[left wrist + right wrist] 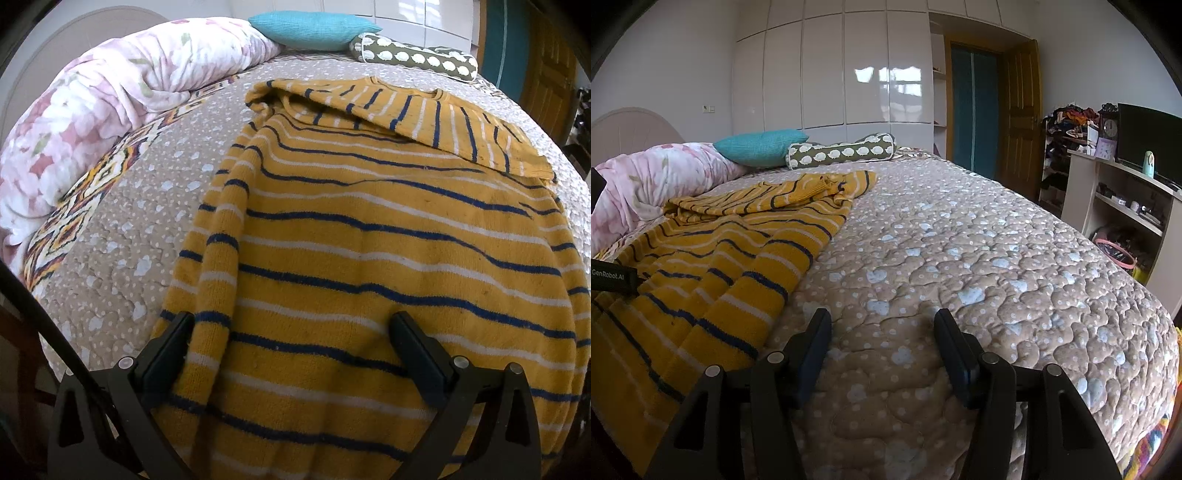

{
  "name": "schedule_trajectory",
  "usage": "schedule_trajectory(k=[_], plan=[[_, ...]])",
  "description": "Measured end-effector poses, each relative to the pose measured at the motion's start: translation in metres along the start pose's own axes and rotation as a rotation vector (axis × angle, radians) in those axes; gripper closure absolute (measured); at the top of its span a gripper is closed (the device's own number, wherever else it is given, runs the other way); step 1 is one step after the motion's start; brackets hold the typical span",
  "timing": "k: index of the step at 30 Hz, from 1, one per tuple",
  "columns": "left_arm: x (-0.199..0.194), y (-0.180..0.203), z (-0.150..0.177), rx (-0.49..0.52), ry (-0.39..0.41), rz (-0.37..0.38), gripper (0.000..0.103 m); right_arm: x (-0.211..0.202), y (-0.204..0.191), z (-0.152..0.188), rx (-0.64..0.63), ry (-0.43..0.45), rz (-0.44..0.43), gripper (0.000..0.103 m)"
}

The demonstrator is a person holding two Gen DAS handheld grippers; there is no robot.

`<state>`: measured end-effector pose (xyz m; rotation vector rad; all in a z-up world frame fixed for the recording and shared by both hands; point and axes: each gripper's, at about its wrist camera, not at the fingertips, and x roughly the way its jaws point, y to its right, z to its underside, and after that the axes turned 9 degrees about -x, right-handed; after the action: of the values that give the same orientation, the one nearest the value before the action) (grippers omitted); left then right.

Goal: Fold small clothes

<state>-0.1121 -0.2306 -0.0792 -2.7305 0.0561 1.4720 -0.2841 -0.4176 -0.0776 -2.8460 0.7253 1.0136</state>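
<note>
One striped yellow sweater (369, 240) fills your left view's centre on the quilted bedspread (960, 258); two pillows (761, 147) at the top. Your left gripper (291, 325) and right gripper (882, 325) both gape, empty.

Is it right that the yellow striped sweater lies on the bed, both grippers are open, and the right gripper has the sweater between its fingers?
Not quite. The right gripper is open over bare bedspread, beside the sweater, as the right wrist view shows. It is the left gripper that stands open with the sweater between its fingers. The rest is right.
</note>
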Motion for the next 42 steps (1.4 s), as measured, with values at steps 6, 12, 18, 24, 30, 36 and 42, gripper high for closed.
schedule_trajectory(k=[6, 12, 18, 24, 30, 36, 42], plan=[[0.0008, 0.0010, 0.0004, 0.006, -0.001, 0.002, 0.000, 0.0007, -0.0010, 0.0005, -0.004, 0.002, 0.004, 0.040], [-0.0015, 0.0016, 0.0023, 0.011, 0.021, -0.004, 0.000, 0.0012, -0.0017, 0.0008, -0.009, 0.003, 0.007, 0.039], [-0.0022, 0.0025, 0.0033, 0.012, 0.029, -0.009, 0.000, 0.0017, -0.0019, 0.0011, -0.010, 0.003, 0.007, 0.039], [-0.0031, 0.0035, 0.0043, 0.019, 0.038, -0.014, 0.000, 0.0019, -0.0022, 0.0011, -0.011, 0.005, 0.010, 0.038], [-0.0037, 0.0049, 0.0054, 0.024, 0.051, -0.023, 0.000, 0.0021, -0.0022, 0.0013, -0.012, 0.005, 0.010, 0.037], [-0.0039, 0.0048, 0.0052, 0.022, 0.050, -0.022, 0.000, 0.0023, -0.0022, 0.0014, -0.013, 0.007, 0.010, 0.037], [-0.0036, 0.0050, 0.0045, 0.023, 0.049, -0.022, 0.000, 0.0036, -0.0015, 0.0008, -0.016, 0.011, 0.015, 0.036]])
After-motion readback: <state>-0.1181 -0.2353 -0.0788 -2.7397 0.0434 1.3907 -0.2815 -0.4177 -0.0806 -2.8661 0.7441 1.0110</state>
